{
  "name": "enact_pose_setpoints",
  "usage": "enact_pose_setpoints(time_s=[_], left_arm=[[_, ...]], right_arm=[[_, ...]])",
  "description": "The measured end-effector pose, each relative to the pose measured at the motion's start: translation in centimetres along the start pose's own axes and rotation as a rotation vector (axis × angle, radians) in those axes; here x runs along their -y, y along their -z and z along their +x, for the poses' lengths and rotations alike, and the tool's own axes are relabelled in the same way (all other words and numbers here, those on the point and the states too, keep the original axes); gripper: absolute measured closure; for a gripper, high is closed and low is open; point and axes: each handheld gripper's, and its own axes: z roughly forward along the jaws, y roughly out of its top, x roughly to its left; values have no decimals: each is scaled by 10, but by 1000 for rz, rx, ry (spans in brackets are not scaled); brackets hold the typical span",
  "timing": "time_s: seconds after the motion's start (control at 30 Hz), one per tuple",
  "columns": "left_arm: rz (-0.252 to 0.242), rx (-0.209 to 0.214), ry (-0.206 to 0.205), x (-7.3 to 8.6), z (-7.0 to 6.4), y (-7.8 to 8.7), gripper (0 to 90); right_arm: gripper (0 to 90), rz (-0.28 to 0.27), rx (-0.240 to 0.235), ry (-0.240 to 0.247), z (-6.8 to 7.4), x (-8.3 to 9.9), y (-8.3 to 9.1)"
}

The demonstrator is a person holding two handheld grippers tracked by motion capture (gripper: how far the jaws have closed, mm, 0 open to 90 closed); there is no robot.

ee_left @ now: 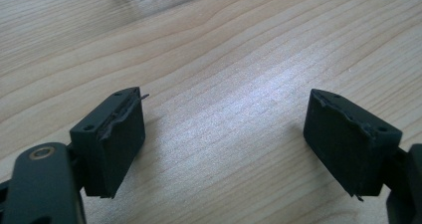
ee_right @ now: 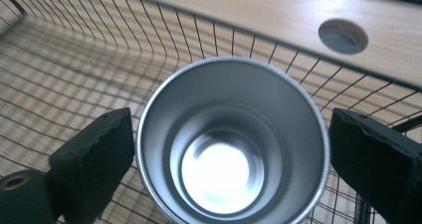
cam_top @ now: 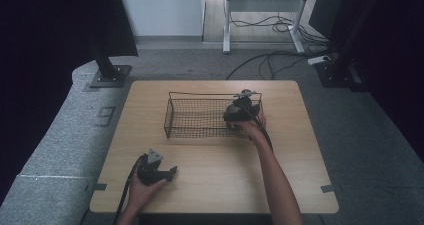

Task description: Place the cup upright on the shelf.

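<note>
1. A steel cup stood upright inside the wire basket, at its right end, mouth up and empty
2. The right claw hung over the cup with one jaw on each side of the rim; the left-hand pad seemed to touch or nearly touch the wall, while the other stood a little off it, so I judged the claw released rather than clamped
3. In the high view the right claw sat at the basket's right end, with the basket on the far half of the wooden surface
4. The left claw rested low at the near left of the surface, jaws spread wide with nothing between them
5. The cup looked light, stiff and thin-walled, and its polished metal was probably slippery
6. I judged the best hold to be across the rim on opposite sides, squeezed squarely so that the round wall would not slide out
7. The basket's wire wall stood close behind the cup, leaving little room for the jaws
</note>
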Motion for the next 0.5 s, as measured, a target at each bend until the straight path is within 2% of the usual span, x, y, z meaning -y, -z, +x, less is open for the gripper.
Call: enact_pose_setpoints(time_s=[0.23,0.5], left_arm=[[0,0,0,0,0,0,166],[2,-1,-1,0,0,0,165]], right_arm=[[41,-92,-2,-22,-5,-2,21],[77,-177,-29,-9,-6,4,55]])
